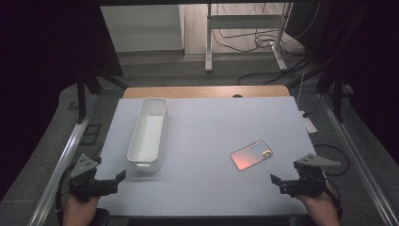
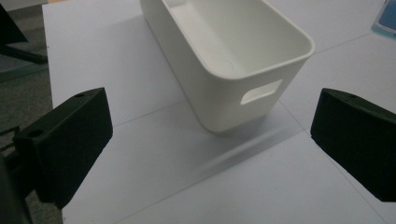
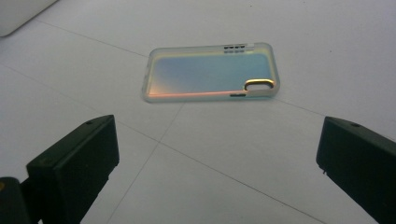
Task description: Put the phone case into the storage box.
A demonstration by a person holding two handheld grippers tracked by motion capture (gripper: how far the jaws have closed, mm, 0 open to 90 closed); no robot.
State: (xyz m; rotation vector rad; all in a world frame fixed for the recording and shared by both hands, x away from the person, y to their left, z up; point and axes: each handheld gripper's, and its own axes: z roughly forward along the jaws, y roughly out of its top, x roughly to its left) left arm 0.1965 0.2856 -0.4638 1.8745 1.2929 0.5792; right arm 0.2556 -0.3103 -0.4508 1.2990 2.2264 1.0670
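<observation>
From the high view, a pale table (image 1: 211, 117) lies ahead with a long white bin (image 1: 148, 133) at about ten o'clock from its middle, running lengthwise away from the person. An iridescent phone case (image 1: 252, 154) lies flat at about four o'clock from the middle, well apart from the bin. The left gripper (image 1: 117, 178) sits at the near-left corner, around seven o'clock, held in the left hand (image 1: 80, 209), just short of the bin's near end. The right gripper (image 1: 275, 180) sits at about five o'clock in the right hand (image 1: 324, 207), near the case but not touching it. Both claws point inward across the table.

In the left gripper view, the jaws stand wide apart with nothing between them. The white bin (image 2: 229, 56) stands ahead at twelve o'clock, empty inside, its handle cut-out facing the camera. A sliver of the phone case (image 2: 386, 18) shows at two o'clock.

In the right gripper view, the jaws are likewise spread wide and empty. The phone case (image 3: 210, 72) lies flat on the table (image 3: 327, 56) at twelve o'clock, its camera cut-out toward the right, clear of both jaws. A corner of the white bin (image 3: 21, 14) sits at ten o'clock.
</observation>
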